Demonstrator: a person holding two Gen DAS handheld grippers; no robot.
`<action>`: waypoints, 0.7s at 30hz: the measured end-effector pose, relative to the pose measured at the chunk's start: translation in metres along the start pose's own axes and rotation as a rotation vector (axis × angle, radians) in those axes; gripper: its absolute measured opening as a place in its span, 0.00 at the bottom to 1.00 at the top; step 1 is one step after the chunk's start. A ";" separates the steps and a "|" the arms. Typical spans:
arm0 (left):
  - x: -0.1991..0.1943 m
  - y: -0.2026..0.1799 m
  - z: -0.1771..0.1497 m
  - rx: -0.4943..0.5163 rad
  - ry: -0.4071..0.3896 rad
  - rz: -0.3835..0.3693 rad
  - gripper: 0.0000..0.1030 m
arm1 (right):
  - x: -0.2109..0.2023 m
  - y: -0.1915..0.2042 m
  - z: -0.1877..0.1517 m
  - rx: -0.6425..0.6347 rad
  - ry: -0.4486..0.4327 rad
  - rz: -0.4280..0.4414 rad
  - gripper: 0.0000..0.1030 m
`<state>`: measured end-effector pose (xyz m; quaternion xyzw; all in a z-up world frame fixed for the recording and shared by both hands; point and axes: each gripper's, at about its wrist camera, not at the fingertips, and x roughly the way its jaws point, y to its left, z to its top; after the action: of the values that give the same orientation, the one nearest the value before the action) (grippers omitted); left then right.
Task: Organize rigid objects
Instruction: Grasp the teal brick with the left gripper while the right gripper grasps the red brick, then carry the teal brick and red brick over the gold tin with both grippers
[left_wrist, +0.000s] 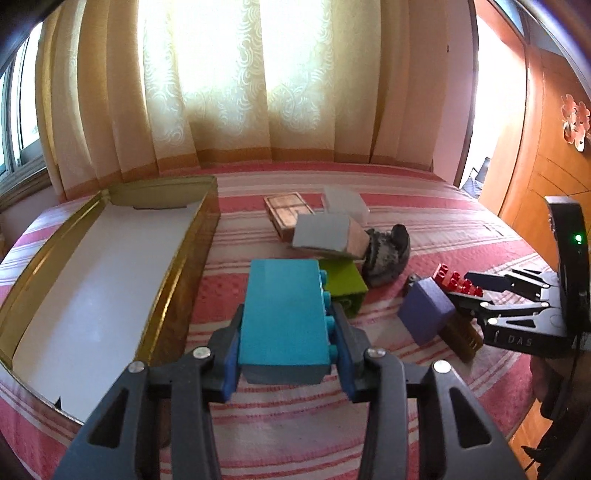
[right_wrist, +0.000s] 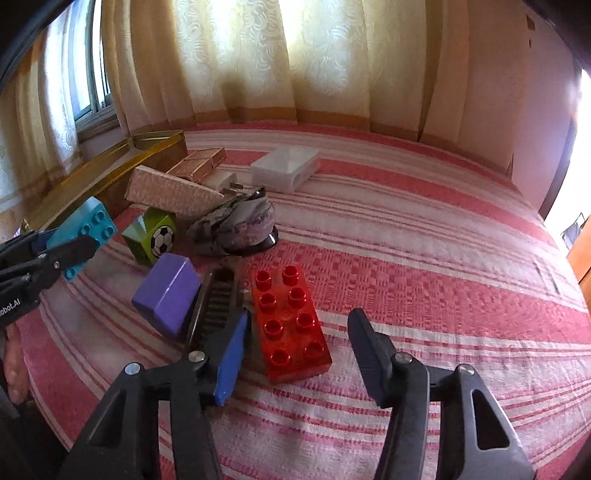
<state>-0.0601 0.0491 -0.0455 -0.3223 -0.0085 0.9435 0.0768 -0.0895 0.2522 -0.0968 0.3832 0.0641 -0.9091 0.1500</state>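
The left gripper is holding a blue block, with its fingers clamped on the two long sides. In the left wrist view the block is showing its smooth face, with the studs turned to the right. The right wrist view is showing the same blue block from the stud side, lifted a little above the bed, near its left edge.

The right gripper is reaching down around a red block that is lying on the bed with its studs up. Its fingers are standing apart. The left one is just beside the block, and the right one is clearly apart from it, so the pads are not pressing yet. In the left wrist view only the red studs are visible behind the right gripper.

A gold box with a white floor is lying open along the left edge of the bed. The left wrist view is looking inside it; the right wrist view is giving only its outer wall.

A green block is showing a football picture only in the right wrist view. A purple block is leaning on a dark comb-like thing just beside the red block. Further back, a clear plastic box is resting toward the far edge of the bed.
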 end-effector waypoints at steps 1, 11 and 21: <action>0.001 0.001 0.000 -0.001 0.000 -0.004 0.40 | 0.001 -0.002 0.000 0.008 0.005 0.014 0.45; -0.015 0.000 -0.006 0.007 -0.083 -0.018 0.40 | -0.014 -0.002 -0.003 0.000 -0.110 0.013 0.33; -0.028 0.001 -0.007 0.002 -0.169 0.004 0.40 | -0.032 -0.001 -0.006 0.005 -0.241 -0.023 0.33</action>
<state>-0.0340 0.0438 -0.0344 -0.2413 -0.0134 0.9675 0.0743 -0.0642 0.2614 -0.0778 0.2710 0.0477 -0.9504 0.1451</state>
